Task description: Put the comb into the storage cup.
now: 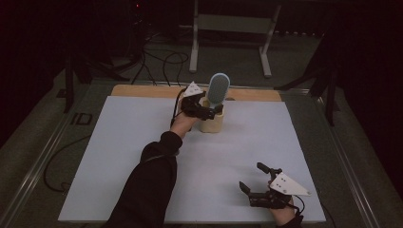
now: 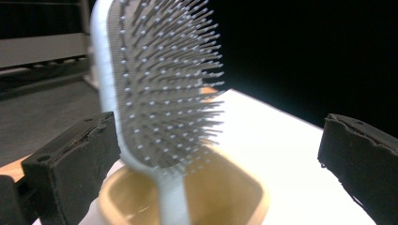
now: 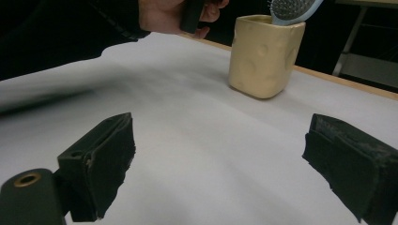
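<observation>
1. A pale blue plastic hairbrush, its oval pad studded with fine bristles, is stood handle-down in a cream, square-mouthed cup near the table's far edge.
2. The left gripper is held beside the cup, jaws apart around the brush, not pressing it.
3. The right gripper is rested near the near right corner, jaws spread wide, with nothing between them.

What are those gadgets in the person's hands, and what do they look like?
Each is a black two-jaw gripper: left gripper, right gripper. The jaws carry thick black pads, worn at the edges. A pale three-cornered plate sits on top. The left arm wears a dark sleeve.
</observation>
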`<action>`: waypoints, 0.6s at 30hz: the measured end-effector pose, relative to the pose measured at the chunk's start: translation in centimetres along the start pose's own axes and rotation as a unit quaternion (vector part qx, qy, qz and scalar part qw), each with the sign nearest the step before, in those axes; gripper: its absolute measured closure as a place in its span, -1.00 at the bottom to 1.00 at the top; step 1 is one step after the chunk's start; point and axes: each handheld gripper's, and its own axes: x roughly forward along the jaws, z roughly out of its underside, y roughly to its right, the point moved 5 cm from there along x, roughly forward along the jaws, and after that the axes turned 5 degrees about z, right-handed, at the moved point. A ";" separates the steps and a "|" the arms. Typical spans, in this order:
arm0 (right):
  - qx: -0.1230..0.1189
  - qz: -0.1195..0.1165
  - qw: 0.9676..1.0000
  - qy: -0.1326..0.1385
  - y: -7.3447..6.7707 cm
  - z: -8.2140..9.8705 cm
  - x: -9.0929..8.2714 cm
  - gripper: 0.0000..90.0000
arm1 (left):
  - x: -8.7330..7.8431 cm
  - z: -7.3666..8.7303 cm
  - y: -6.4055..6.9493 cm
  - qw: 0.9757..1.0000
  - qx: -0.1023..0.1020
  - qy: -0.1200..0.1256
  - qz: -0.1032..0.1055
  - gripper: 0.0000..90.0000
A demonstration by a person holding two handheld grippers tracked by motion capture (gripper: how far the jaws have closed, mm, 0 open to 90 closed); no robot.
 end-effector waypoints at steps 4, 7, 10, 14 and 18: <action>-0.001 0.001 1.000 -0.001 0.1 0.0 0.0 -0.80 | -0.3 -0.1 0.1 1.000 0.005 -0.001 -0.007 -1.00; 0.001 0.001 1.000 -0.002 0.1 0.1 0.0 -0.81 | -0.5 -0.1 0.3 1.000 0.004 -0.002 -0.003 -1.00; 0.000 0.002 1.000 -0.003 0.1 0.1 0.1 -0.80 | -0.9 0.0 0.7 1.000 0.007 -0.010 0.004 -1.00; 0.000 0.002 1.000 -0.004 0.0 0.1 0.1 -0.80 | -1.8 -0.2 1.0 1.000 0.004 -0.014 0.012 -1.00; -0.003 0.001 1.000 -0.004 0.0 0.1 0.2 -0.80 | -2.7 -0.3 1.1 1.000 0.007 -0.020 0.014 -1.00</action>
